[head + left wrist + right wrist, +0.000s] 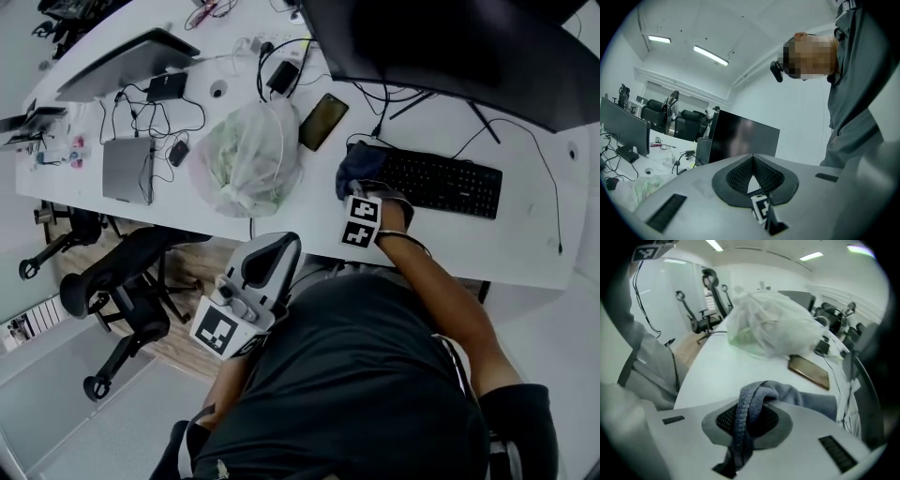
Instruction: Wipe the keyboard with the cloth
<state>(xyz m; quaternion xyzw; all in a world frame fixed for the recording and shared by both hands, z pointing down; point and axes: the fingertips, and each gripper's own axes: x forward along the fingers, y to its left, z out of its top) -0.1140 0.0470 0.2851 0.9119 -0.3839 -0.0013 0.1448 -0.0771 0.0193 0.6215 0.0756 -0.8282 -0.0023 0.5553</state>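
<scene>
On the white office desk [314,192], right tool [364,192] clamps cloth [356,164] against keyboard [436,180]; left tool [274,255] closed, empty.

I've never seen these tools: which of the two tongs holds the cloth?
The right tongs, shut on the blue-grey cloth at the keyboard; the left tongs are shut on nothing.
</scene>
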